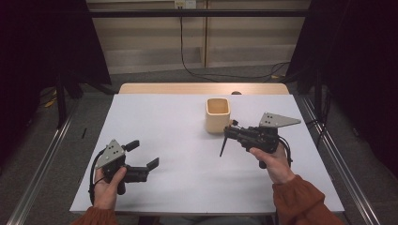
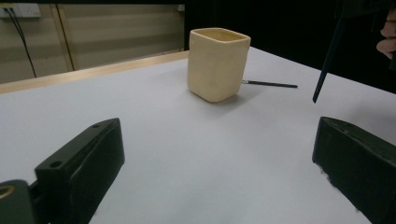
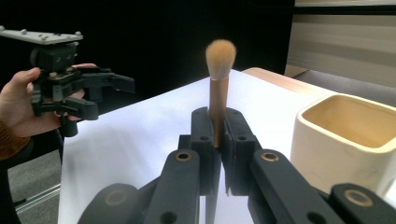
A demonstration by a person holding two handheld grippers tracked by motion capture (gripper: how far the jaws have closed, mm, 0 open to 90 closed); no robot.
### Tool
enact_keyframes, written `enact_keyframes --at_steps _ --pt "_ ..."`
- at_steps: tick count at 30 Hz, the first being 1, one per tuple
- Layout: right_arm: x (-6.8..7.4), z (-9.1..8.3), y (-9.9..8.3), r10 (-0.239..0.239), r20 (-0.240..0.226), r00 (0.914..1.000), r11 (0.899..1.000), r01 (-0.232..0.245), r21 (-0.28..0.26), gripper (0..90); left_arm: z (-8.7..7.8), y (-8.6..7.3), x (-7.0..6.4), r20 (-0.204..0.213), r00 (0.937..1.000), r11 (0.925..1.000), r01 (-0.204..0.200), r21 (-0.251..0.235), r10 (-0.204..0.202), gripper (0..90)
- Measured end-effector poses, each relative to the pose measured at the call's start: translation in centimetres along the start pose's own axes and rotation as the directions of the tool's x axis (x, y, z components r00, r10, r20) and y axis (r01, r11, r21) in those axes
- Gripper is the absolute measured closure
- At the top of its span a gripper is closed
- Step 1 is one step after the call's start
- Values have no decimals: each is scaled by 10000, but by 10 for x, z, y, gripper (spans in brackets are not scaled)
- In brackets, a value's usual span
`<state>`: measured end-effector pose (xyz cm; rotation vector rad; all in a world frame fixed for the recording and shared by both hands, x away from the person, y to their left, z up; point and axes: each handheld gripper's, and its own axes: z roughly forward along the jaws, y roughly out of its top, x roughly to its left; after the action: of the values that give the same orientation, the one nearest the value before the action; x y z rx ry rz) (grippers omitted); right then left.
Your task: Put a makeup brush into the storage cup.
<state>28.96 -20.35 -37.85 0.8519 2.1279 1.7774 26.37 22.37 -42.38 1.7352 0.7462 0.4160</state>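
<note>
My right gripper (image 3: 216, 140) clamps the brush (image 3: 219, 74) beside the cup (image 1: 218, 114); my left gripper (image 1: 143, 157) gapes wide, holding nothing. From it I see a second brush (image 2: 270, 84) behind the cup

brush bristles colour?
Pale tan bristles on a brown ferrule; best seen in the right gripper view.

A white rectangular tabletop (image 1: 187, 178) with a pale wooden strip along its far edge (image 1: 202, 88) stands on a grey carpeted floor (image 1: 155, 77). Beyond it runs a beige panelled wall (image 1: 150, 42), with a white socket plate (image 1: 185, 4) near the top and a black cable (image 1: 187, 65) hanging from it down to the floor. Black curtains (image 1: 42, 47) hang at both sides, and metal rails (image 1: 42, 159) flank the tabletop. The light is soft and even.
</note>
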Motion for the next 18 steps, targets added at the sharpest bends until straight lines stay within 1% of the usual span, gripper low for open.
enact_keyframes --at_steps 1,2,3,5,8,9,11,12,13,14,15,16,17,18 --pt "-1 0 0 23 10 10000 10000 -23 2 846 -1 -2 0 -43 10000 10000 32 -73 -33 15" --pt "-1 0 0 51 3 10000 10000 -51 34 846 -2 -4 0 30 10000 9999 -41 -124 41 10" --pt "-2 0 1 36 4 10000 10000 -36 71 846 -3 -6 1 128 9997 9998 -194 -75 195 10" --pt "-4 0 2 97 16 10000 9999 -97 111 846 -3 -9 0 136 9997 9997 -195 -168 198 11" --pt "-6 0 7 100 53 9999 9999 -101 91 846 -4 -11 0 12 10000 9997 8 -255 -7 11" --pt "-7 0 9 93 79 9999 9999 -94 89 846 -5 -11 0 -54 10000 9995 36 -299 -37 10" --pt "-8 0 13 62 117 9999 10000 -63 21 846 -7 -13 1 -115 9999 9997 26 -231 -29 10" --pt "-9 1 15 36 143 9999 10000 -36 -10 846 -8 -14 3 -120 9999 9998 105 -161 -107 10" --pt "-10 1 16 55 153 9999 10000 -55 -28 846 -8 -14 4 -56 9996 9995 278 -118 -279 11" --pt "-11 2 17 16 166 9999 10000 -16 -11 846 -7 -15 5 -85 9988 9988 476 -119 -477 17" --pt "-12 3 18 15 222 9998 10000 -16 57 846 -8 -15 6 -202 9984 9985 528 -105 -530 18" --pt "-15 4 19 113 290 9995 9999 -114 45 846 -9 -15 7 -271 9985 9988 466 -125 -469 18" --pt "-17 5 20 181 279 9994 9998 -180 -32 846 -10 -14 7 -241 9990 9991 373 -179 -377 18" --pt "-18 6 21 176 306 9994 9998 -176 -29 846 -11 -14 7 -224 9988 9988 419 -251 -425 18"
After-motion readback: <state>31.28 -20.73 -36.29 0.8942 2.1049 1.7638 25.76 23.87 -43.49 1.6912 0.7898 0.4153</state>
